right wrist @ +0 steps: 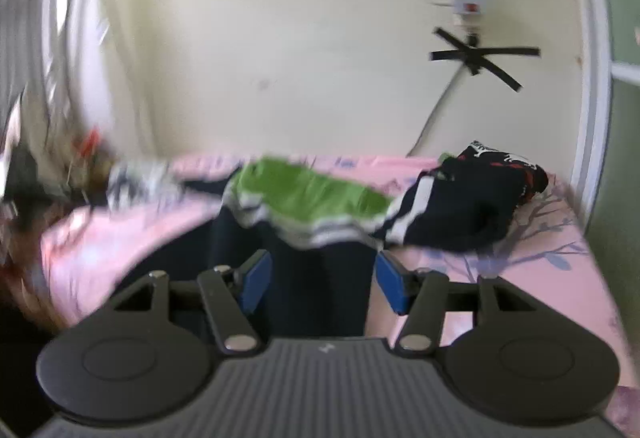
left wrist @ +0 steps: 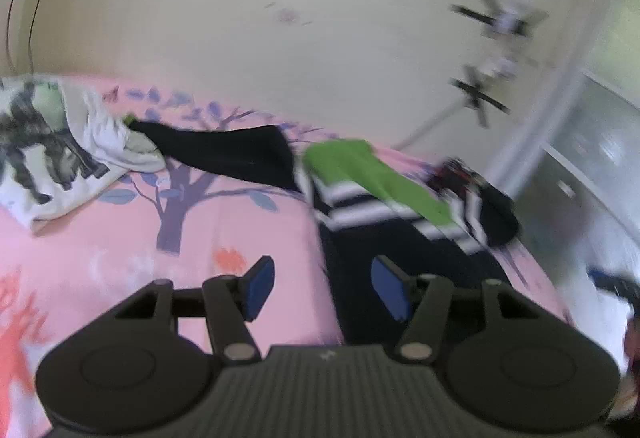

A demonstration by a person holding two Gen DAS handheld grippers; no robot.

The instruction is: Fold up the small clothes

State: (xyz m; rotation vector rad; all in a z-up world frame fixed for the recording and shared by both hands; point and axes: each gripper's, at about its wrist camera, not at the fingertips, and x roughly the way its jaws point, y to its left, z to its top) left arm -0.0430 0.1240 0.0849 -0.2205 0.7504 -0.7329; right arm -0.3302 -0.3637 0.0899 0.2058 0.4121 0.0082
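A navy garment with white stripes and a green part (left wrist: 376, 178) lies spread on the pink tree-print bedsheet (left wrist: 240, 222). My left gripper (left wrist: 322, 286) hovers over the sheet at the garment's left edge, its blue pads (left wrist: 260, 288) apart with nothing between them. In the right wrist view the same garment (right wrist: 308, 194) lies straight ahead. My right gripper (right wrist: 324, 282) is open above the garment's navy part, and the pads (right wrist: 394, 288) do not press on the cloth. Both views are blurred.
A black garment (left wrist: 232, 154) and a white printed cloth (left wrist: 48, 142) lie at the back left of the bed. A dark bundle of clothes (right wrist: 480, 206) sits at the right. Behind is a cream wall with black tape crosses (right wrist: 476, 56); a white cabinet (left wrist: 592, 142) stands at the right.
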